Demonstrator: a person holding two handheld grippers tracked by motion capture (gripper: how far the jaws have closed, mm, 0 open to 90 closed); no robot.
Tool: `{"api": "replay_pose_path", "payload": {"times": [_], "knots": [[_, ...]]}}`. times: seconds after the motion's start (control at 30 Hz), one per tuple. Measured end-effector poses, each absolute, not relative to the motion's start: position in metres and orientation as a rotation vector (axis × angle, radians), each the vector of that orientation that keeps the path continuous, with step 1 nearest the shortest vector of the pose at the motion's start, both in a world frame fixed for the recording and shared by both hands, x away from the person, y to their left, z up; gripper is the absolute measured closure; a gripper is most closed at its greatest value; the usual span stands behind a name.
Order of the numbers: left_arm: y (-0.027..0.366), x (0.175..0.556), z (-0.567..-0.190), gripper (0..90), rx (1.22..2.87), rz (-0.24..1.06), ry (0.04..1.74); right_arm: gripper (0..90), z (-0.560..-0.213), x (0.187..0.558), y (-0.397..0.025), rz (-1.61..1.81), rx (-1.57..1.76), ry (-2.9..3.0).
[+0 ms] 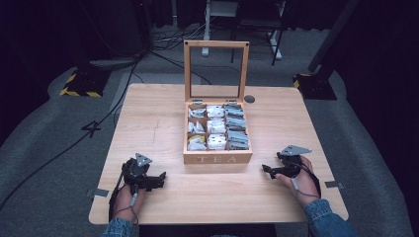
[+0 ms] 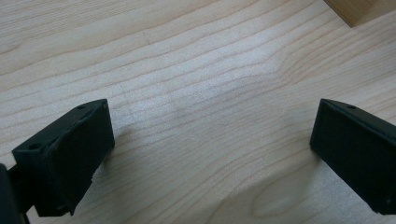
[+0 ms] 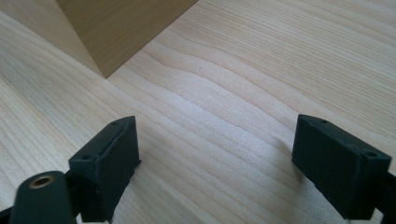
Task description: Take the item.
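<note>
Nearest the person, the left gripper (image 1: 157, 178) and right gripper (image 1: 267, 170) rest on the table (image 1: 148, 113), jaws spread wide and empty. Between them, slightly farther, stands the wooden tea box (image 1: 217, 157), lid (image 1: 216, 70) upright. Judged rigid and moderately heavy, it is best gripped by its side walls. The sachets (image 1: 216, 126) inside appear light and crushable. The front panel reads "TEA".
</note>
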State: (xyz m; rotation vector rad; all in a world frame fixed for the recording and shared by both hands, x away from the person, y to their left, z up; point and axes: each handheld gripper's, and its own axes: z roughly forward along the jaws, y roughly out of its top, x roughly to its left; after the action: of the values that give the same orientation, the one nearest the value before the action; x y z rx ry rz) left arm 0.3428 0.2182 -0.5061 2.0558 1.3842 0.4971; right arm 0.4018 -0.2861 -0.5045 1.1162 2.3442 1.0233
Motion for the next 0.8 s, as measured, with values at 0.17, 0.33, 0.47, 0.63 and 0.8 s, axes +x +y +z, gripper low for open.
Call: {"api": "replay_pose_path", "payload": {"times": [0.17, 0.33, 0.47, 0.63, 0.8], "knots": [[0.218, 0.343, -0.506, 0.0, 2.057, 0.497, 1.382, 14.6, -0.505, 0.402, -0.286, 1.023, 1.111, 2.346], [0.218, 0.343, -0.506, 0.0, 2.057, 0.496, 1.383, 14.7, -0.505, 0.402, -0.286, 1.023, 1.112, 2.347], [0.218, 0.343, -0.506, 0.0, 2.057, 0.496, 1.383, 16.3, -0.504, 0.402, -0.286, 1.024, 1.110, 2.345], [0.218, 0.344, -0.506, 0.0, 2.057, 0.491, 1.380, 38.9, -0.499, 0.403, -0.286, 1.017, 1.160, 2.321], [0.218, 0.344, -0.506, 0.0, 2.058, 0.491, 1.380, 40.0, -0.491, 0.407, -0.287, 1.057, 1.180, 2.265]]}}
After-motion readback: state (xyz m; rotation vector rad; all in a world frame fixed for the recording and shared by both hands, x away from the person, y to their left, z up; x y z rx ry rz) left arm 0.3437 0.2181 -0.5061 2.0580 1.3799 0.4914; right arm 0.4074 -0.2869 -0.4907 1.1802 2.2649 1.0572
